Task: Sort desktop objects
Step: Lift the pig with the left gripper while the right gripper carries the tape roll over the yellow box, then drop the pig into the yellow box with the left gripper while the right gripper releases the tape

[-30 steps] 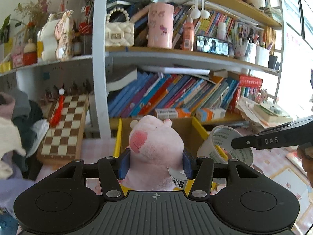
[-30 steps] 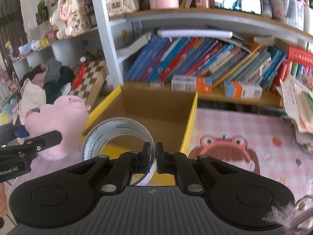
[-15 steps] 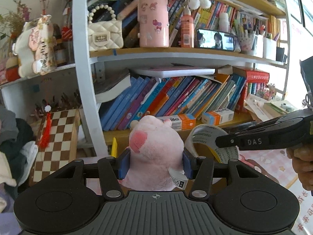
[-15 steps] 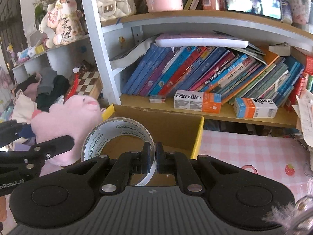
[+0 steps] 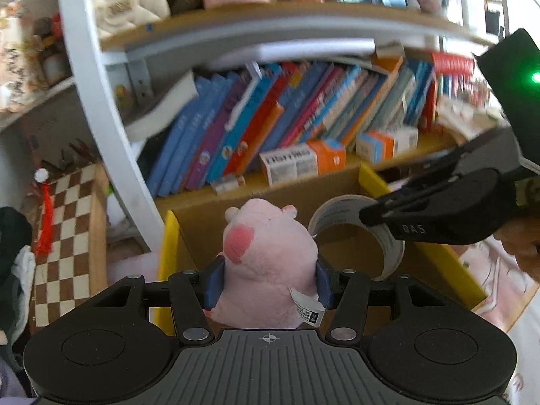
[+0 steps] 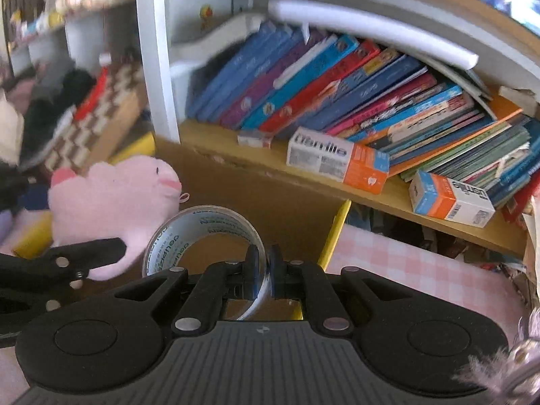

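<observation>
Left wrist view: your left gripper (image 5: 266, 285) is clamped on the pink plush toy (image 5: 266, 260), its blue pads pressing the toy's flanks, held over the near edge of the open cardboard box (image 5: 341, 182) with yellow flaps. Right wrist view: your right gripper (image 6: 261, 271) is pinched together on the wall of the clear tape roll (image 6: 202, 236), which hangs just beside the toy and above the box's opening. Neither thing rests in the box yet (its floor is mostly hidden), so the sorting appears to be mid-delivery: both pickups are done, both releases remain. Behind the box, the bookshelf (image 6: 398, 189) carries leaning books and small cartons. Compared with half a second ago, both views are now motion-blurred, the box sits higher and larger in the left view, and the tape roll has dropped to beside the toy's right, nearer the opening.
</observation>
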### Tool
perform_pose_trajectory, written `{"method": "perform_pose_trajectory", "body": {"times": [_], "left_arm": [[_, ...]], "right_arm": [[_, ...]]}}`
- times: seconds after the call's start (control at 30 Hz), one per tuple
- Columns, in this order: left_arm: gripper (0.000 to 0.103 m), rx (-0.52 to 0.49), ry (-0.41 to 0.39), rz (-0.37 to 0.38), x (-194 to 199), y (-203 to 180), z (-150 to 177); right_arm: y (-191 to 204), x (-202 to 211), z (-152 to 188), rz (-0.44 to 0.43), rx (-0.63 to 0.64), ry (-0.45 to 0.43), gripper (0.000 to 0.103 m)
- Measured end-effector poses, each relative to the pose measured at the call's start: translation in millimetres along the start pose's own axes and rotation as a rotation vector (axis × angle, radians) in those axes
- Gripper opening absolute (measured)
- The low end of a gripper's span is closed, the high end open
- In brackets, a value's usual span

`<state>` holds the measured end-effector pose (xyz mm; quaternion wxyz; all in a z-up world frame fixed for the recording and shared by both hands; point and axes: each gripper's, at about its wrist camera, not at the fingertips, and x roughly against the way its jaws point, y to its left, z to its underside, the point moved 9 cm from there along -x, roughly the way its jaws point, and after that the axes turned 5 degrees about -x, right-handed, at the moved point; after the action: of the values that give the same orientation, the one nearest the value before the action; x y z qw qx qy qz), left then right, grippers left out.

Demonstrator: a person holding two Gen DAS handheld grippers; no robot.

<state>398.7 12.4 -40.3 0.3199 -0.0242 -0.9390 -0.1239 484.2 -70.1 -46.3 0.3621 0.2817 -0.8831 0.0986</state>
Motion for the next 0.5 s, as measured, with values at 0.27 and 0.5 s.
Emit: {"method": "perform_pose_trajectory", "body": {"times": [0.27, 0.5], "left_arm": [[0.053, -0.019, 0.092, 0.009, -29.5, -1.3, 13.3], [0.053, -0.056, 0.166, 0.021, -45.8, -9.0, 26.2]], "right_arm": [[7.5, -28.2, 8.6, 0.001, 0.116, 0.054, 0.007], [20.9, -41.3, 12.5, 0.028, 0.320, 0.087, 0.009]]}}
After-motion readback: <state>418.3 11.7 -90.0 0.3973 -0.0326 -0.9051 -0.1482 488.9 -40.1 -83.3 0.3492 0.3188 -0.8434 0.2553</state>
